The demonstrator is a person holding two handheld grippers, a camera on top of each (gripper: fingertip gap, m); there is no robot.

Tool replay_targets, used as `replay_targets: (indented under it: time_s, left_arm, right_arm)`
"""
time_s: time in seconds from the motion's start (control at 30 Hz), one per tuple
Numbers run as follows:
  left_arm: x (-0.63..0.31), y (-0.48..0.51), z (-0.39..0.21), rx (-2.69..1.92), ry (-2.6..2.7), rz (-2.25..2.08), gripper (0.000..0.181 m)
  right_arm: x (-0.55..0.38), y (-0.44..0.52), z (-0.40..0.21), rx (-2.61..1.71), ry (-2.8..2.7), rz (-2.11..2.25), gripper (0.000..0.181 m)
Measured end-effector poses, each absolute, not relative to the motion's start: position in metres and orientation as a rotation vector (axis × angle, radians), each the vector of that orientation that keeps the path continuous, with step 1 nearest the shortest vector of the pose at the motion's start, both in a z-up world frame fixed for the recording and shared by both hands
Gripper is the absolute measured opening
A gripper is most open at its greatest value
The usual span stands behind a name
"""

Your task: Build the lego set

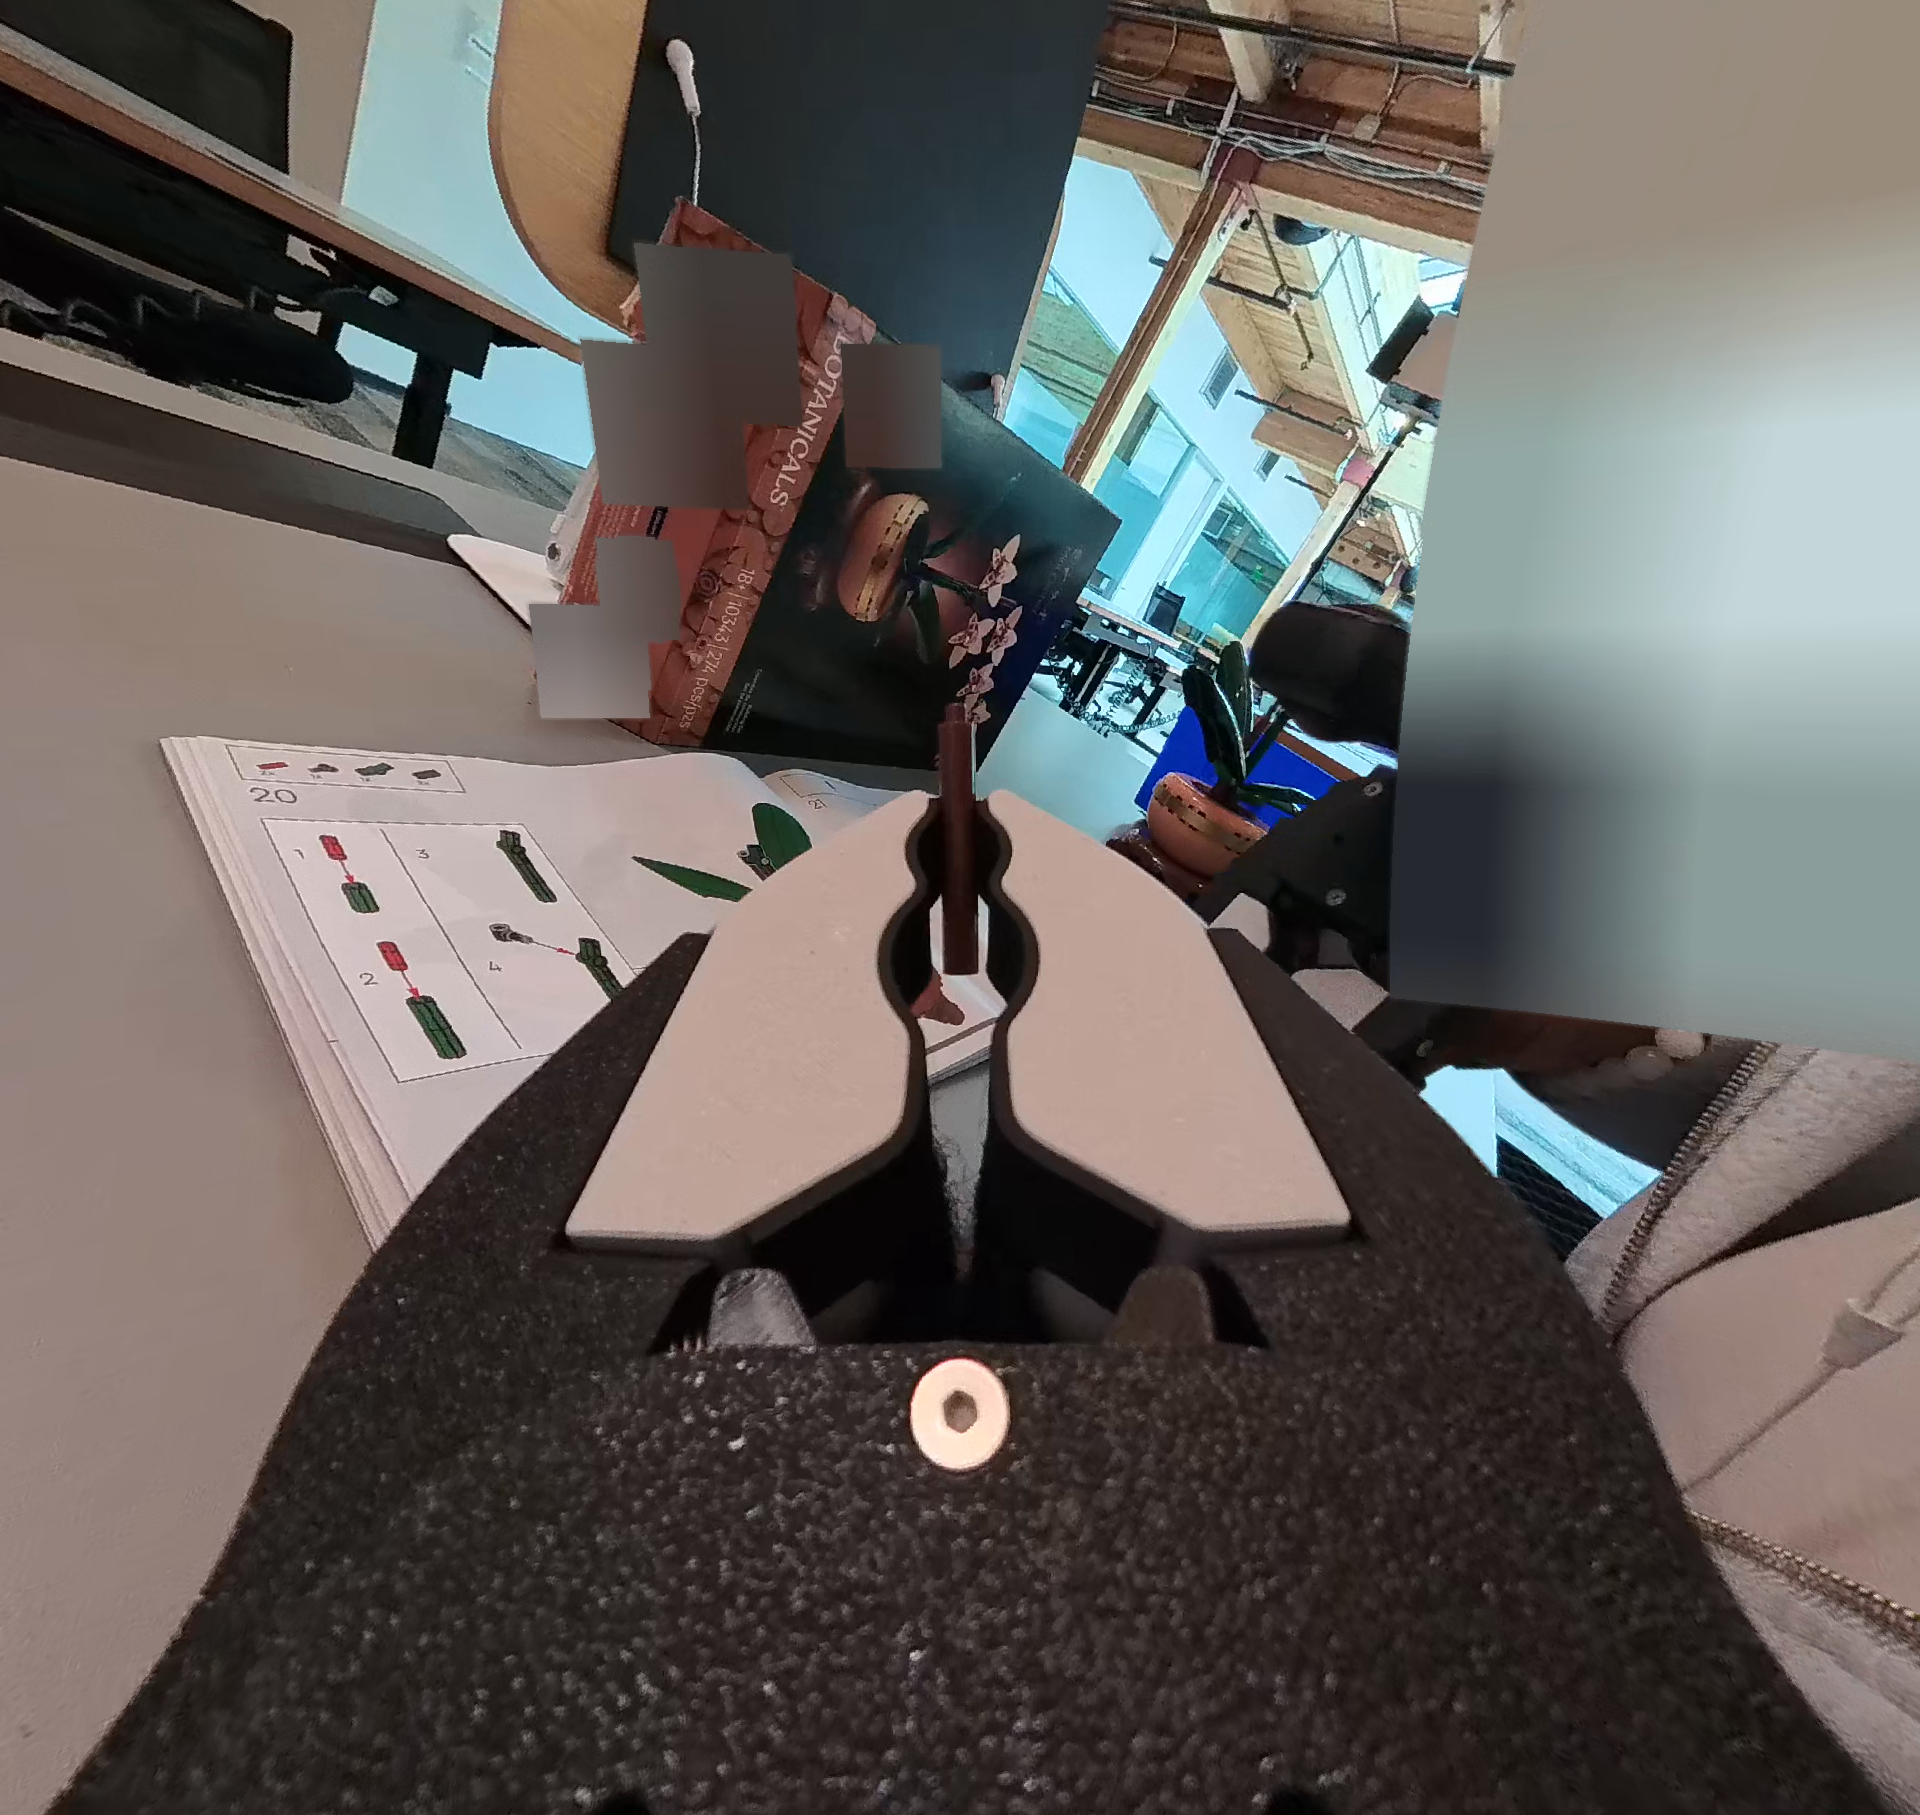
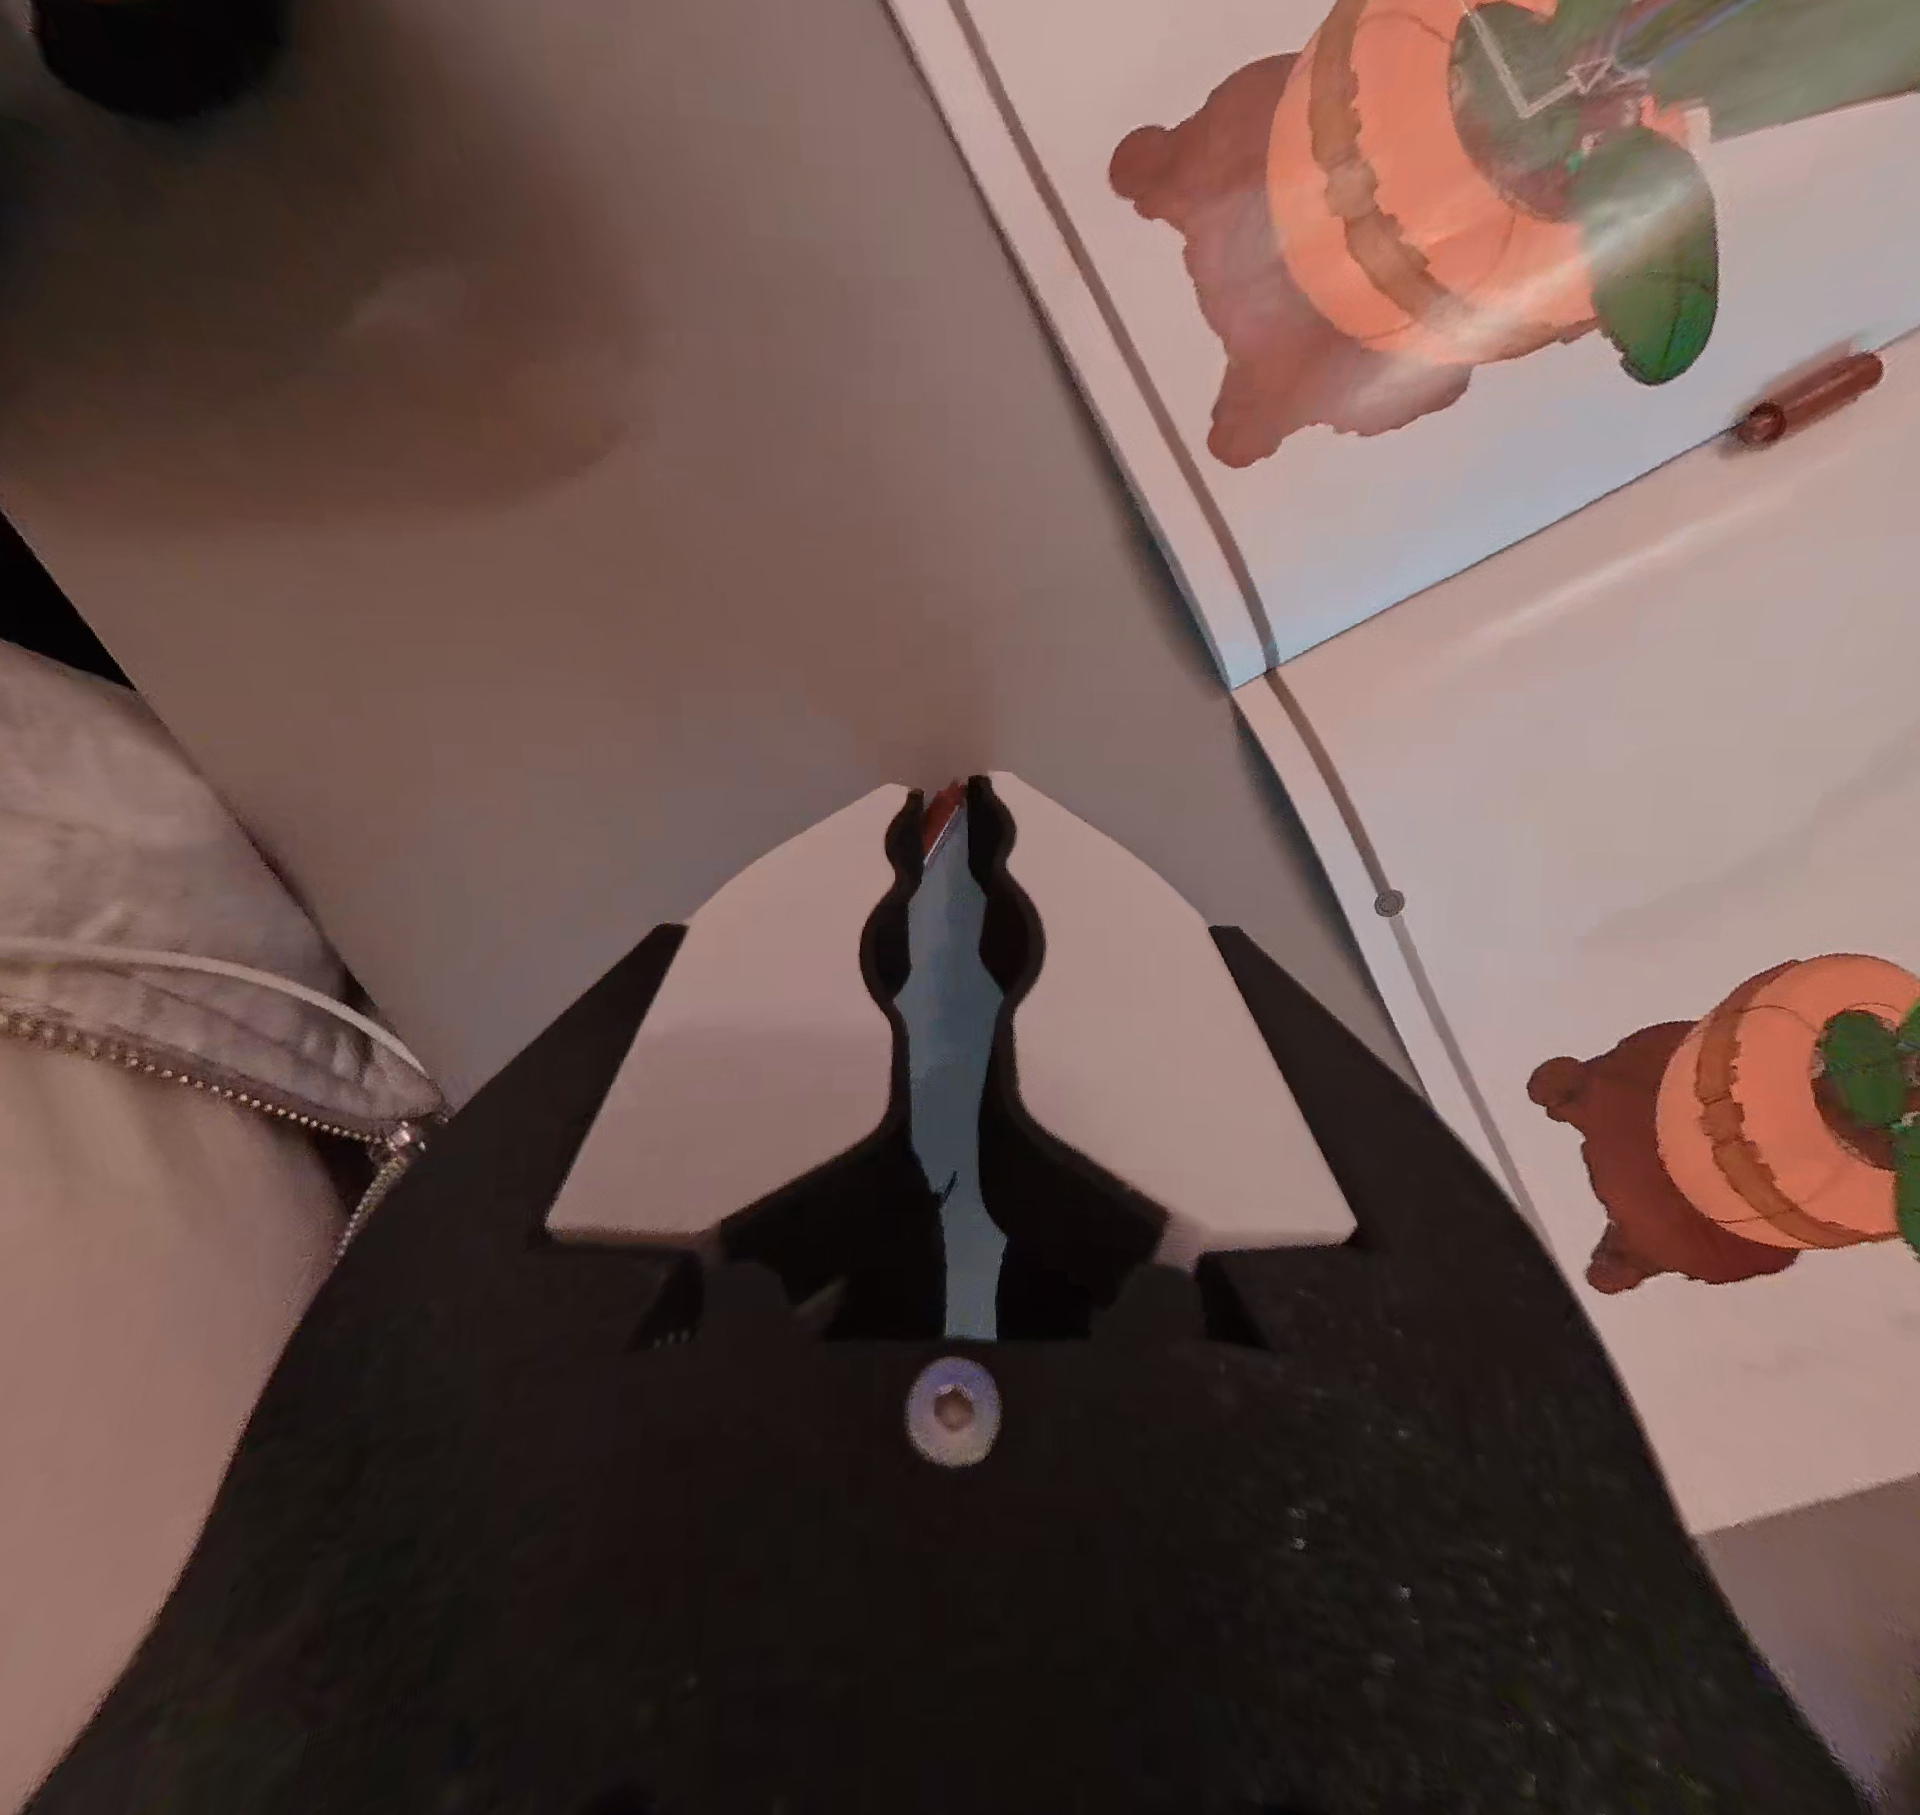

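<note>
A: What does the left gripper [image 1: 958, 809] have?

B: It is clenched on a dark brown rod [image 1: 958, 861]. The rod's long axis runs up the frame between the grey fingers [image 1: 831, 986], one end poking out past the tips, the other ending in the round notch lower down.

A: And the half-built potted plant [image 1: 1210, 809]?

B: It stands right of centre in the left wrist view, beyond and to the right of that tip. The open instruction booklet [image 1: 416, 913] lies at left, the set's box [image 1: 831, 560] above centre.

A: The right gripper [image 2: 945, 809]?

B: Nearly closed, pinching a small reddish piece [image 2: 943, 815] at the very tips; what the piece is I cannot tell. A loose brown pin [image 2: 1813, 404] lies on the booklet page at the right edge.

A: So the next move?

B: I judge the rod must swing rightward to line up with the pot.
</note>
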State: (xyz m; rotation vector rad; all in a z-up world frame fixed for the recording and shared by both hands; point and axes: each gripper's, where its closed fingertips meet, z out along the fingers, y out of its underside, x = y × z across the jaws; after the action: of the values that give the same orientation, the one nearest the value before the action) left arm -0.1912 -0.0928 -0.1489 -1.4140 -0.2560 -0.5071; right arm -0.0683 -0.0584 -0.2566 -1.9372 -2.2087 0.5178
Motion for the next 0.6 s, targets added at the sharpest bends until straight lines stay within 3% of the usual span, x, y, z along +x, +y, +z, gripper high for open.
replay_targets:
  time_s: [0.3,0.43,0.6]
  left_arm:
    - [-0.190,-0.093,-0.149,-1.416,-0.251,-0.504,0.004]
    - [-0.191,-0.093,-0.149,-1.419,-0.256,-0.496,0.004]
    - [-0.192,-0.093,-0.149,-1.415,-0.258,-0.501,0.004]
  right_arm:
    - [-0.064,-0.062,-0.256,-1.245,-2.644,0.375,0.012]
    - [-0.063,-0.055,-0.256,-1.256,-2.693,0.324,0.024]
    - [-0.068,-0.056,-0.247,-1.323,-2.591,0.490,0.018]
